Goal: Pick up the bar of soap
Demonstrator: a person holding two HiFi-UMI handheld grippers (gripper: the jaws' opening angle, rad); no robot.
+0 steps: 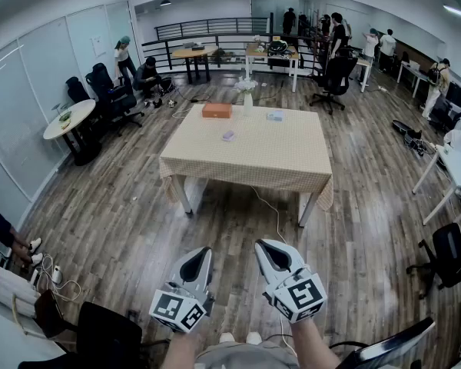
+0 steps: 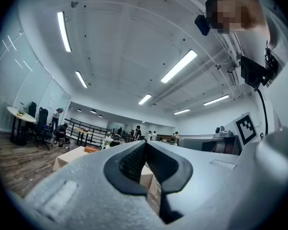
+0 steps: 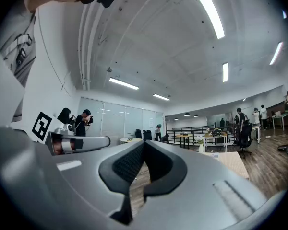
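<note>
A table (image 1: 253, 167) under a yellow checked cloth stands in the middle of the room, well ahead of me. On it lie a small pale lilac thing (image 1: 229, 136), possibly the bar of soap, and a small pale blue-white packet (image 1: 274, 116). They are too small to tell apart for sure. My left gripper (image 1: 202, 252) and right gripper (image 1: 265, 246) are held side by side near my body, over the wooden floor, far short of the table. Both point level toward the table, jaws shut and empty. The left gripper (image 2: 145, 143) and right gripper (image 3: 144, 143) each show closed tips.
An orange box (image 1: 217, 110) and a vase of white flowers (image 1: 247, 98) stand at the table's far edge. A cable (image 1: 265, 206) runs on the floor under it. Office chairs (image 1: 107, 91), a round side table (image 1: 69, 120) and several people fill the room's edges.
</note>
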